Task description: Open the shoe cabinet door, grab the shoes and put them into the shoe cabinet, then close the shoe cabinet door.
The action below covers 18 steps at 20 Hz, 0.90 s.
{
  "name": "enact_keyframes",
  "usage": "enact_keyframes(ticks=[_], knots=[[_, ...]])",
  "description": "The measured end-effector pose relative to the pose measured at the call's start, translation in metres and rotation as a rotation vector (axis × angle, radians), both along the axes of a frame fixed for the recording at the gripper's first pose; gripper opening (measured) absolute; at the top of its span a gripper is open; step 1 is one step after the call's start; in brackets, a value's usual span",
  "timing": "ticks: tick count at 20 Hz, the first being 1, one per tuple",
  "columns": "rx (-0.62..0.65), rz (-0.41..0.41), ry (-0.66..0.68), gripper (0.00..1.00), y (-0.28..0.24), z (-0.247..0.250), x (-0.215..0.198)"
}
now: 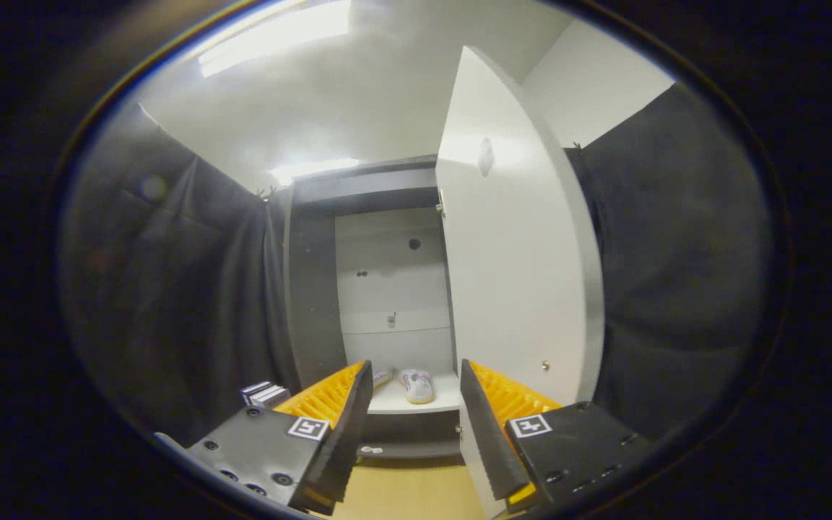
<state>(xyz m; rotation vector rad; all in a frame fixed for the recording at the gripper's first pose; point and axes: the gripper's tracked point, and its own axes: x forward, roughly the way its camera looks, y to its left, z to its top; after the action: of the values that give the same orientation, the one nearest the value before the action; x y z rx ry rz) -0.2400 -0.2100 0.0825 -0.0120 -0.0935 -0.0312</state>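
Observation:
The shoe cabinet (pixel 315 289) stands straight ahead with its white door (pixel 510 274) swung wide open to the right. Inside, on the bottom shelf (pixel 445 399), lies a pair of white shoes (pixel 417 385), one partly hidden behind my left finger. My gripper (pixel 416 426) is open, some way back from the cabinet, with nothing between its fingers. The shoes show in the gap beyond the fingertips. The right finger (pixel 492 433) sits in front of the door's lower edge.
Black cloth walls flank the cabinet on both sides. A small striped box (pixel 264 393) rests low at the left by the cabinet's foot. Light wooden floor (pixel 409 491) lies below the fingers. A small knob (pixel 545 365) sits low on the door.

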Motion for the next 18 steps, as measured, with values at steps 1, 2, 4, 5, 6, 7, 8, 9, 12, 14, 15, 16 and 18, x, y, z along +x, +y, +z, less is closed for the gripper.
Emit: enact_keyframes(ticks=[1, 2, 4, 5, 6, 7, 8, 9, 12, 14, 15, 16, 18], knots=[[0.002, 0.009, 0.003, 0.74, -0.006, 0.001, -0.008], [0.003, 0.015, 0.008, 0.75, -0.014, 0.0, -0.016], [0.004, 0.017, 0.013, 0.76, -0.031, 0.002, -0.032], [0.007, 0.013, 0.011, 0.77, -0.041, 0.004, -0.038], [0.011, 0.008, 0.008, 0.77, -0.051, 0.005, -0.044], [0.015, -0.004, 0.004, 0.78, -0.06, 0.008, -0.049], [0.018, -0.016, 0.0, 0.78, -0.071, 0.009, -0.054], [0.019, -0.028, -0.004, 0.79, -0.081, 0.011, -0.058], [0.013, -0.07, -0.015, 0.8, -0.11, 0.017, -0.066], [0.019, -0.093, -0.014, 0.8, -0.125, 0.017, -0.067], [0.025, -0.101, -0.01, 0.8, -0.131, 0.017, -0.066], [0.026, -0.109, -0.005, 0.8, -0.137, 0.015, -0.064], [0.024, -0.121, 0.009, 0.8, -0.146, 0.009, -0.058]])
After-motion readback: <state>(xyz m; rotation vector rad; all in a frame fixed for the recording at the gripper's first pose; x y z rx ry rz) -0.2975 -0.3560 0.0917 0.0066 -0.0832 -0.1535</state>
